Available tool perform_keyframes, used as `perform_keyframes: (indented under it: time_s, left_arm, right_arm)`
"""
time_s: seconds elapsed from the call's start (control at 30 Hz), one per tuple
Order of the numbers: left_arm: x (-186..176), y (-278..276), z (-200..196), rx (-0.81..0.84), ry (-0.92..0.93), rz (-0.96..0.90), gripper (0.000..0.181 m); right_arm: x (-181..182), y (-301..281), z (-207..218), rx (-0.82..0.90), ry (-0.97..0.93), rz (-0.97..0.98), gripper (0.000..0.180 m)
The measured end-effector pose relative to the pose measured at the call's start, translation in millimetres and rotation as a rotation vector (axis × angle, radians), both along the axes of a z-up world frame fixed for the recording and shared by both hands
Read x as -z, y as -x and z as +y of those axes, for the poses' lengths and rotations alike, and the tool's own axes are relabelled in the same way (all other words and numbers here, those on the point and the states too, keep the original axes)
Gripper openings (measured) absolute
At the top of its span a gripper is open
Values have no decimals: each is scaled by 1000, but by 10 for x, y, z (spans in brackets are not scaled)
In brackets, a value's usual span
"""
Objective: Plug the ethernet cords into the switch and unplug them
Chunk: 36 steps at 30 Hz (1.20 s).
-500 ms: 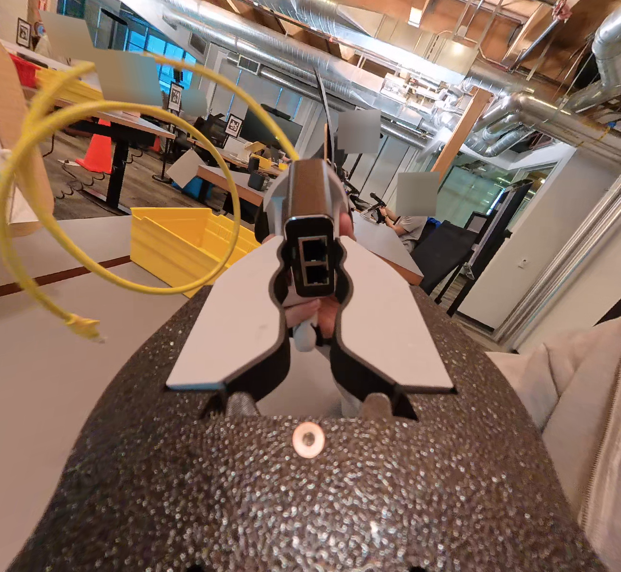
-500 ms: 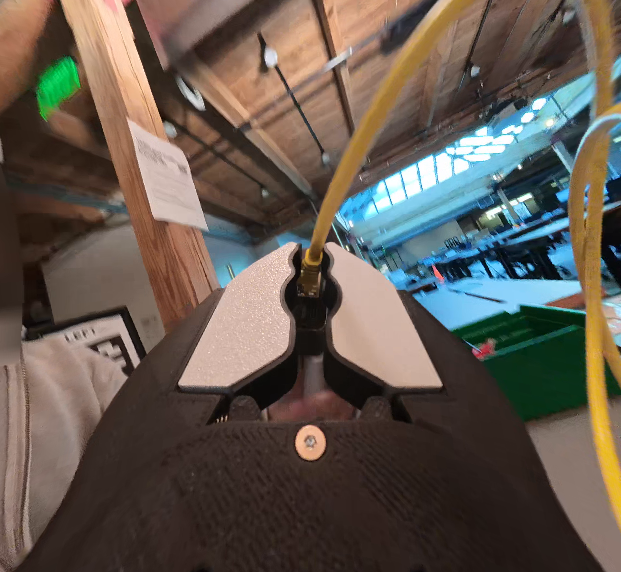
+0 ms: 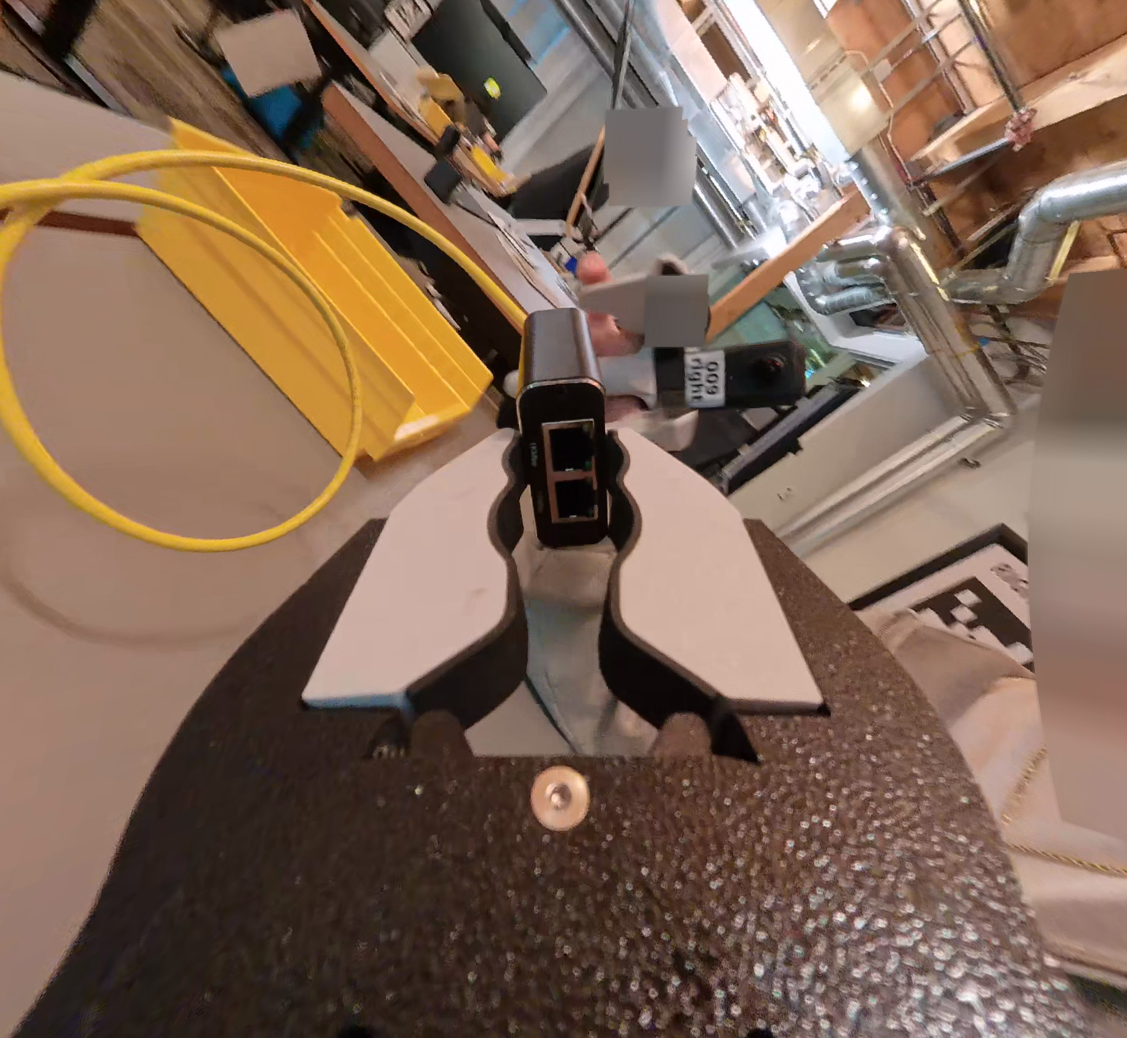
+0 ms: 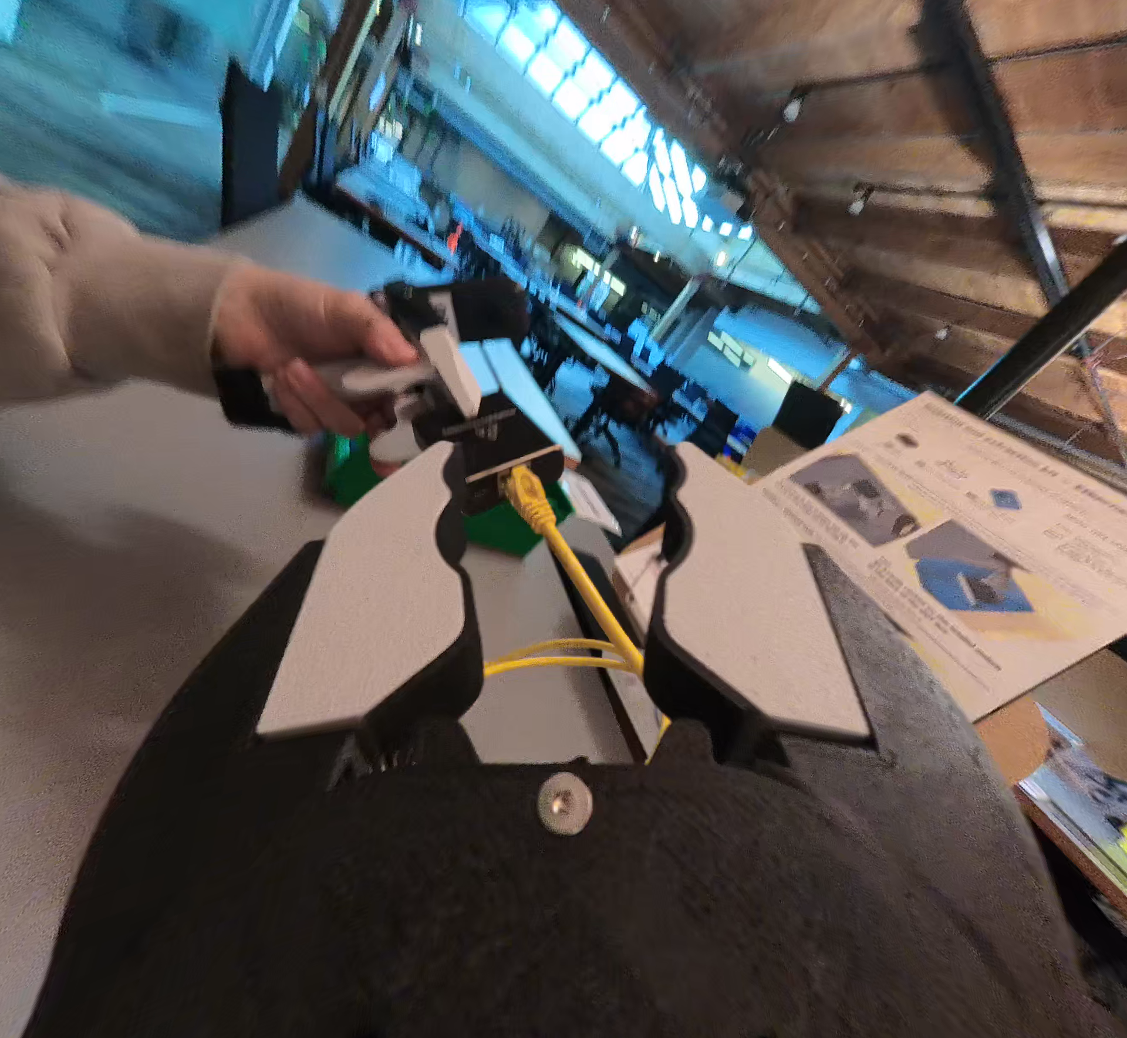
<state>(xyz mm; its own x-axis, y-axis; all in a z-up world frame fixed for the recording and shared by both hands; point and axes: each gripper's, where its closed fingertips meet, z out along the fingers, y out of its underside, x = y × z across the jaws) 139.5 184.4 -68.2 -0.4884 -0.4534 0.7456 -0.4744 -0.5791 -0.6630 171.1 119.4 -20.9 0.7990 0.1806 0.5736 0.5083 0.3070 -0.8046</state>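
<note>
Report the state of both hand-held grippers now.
Left hand-held gripper: closed on the black switch.
Right hand-held gripper: open, holding nothing; the yellow ethernet cord sits plugged into the switch between its fingers.

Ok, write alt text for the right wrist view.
A yellow ethernet cord is plugged into a small black switch, which the left gripper holds in the person's hand. The right gripper frames the plug with its jaws open, not touching it. The blurred background shows an office.
</note>
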Motion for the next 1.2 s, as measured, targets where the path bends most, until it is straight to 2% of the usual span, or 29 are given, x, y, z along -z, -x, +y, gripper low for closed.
perform_keyframes:
  time_s: [0.03,0.1,0.2,0.27,0.37,0.57,0.87,1.0,1.2]
  left_arm:
    - [6,10,-67,35,15,10,23]
    - [14,35,-185,103,29,28,23]
    - [80,77,-325,202,12,77,23]
    - [102,87,-328,219,11,100,23]
    - [101,104,-323,243,46,118,23]
    - [72,90,-274,237,107,125,23]
    - [123,129,-242,263,116,155,23]
    - [173,137,-244,286,114,181,23]
    - [129,126,-263,299,74,194,23]
  right_arm:
    - [133,20,105,16,58,-36,70]
    - [355,155,226,-41,133,-105,67]
    - [478,327,304,-122,184,-103,61]
    - [598,305,355,-99,246,-122,65]
    - [570,334,344,-160,268,-26,61]
    - [506,345,427,-161,129,-40,63]
    - [537,389,503,-187,131,10,65]
    - [620,428,550,-207,196,40,65]
    - [566,417,531,-228,165,73,65]
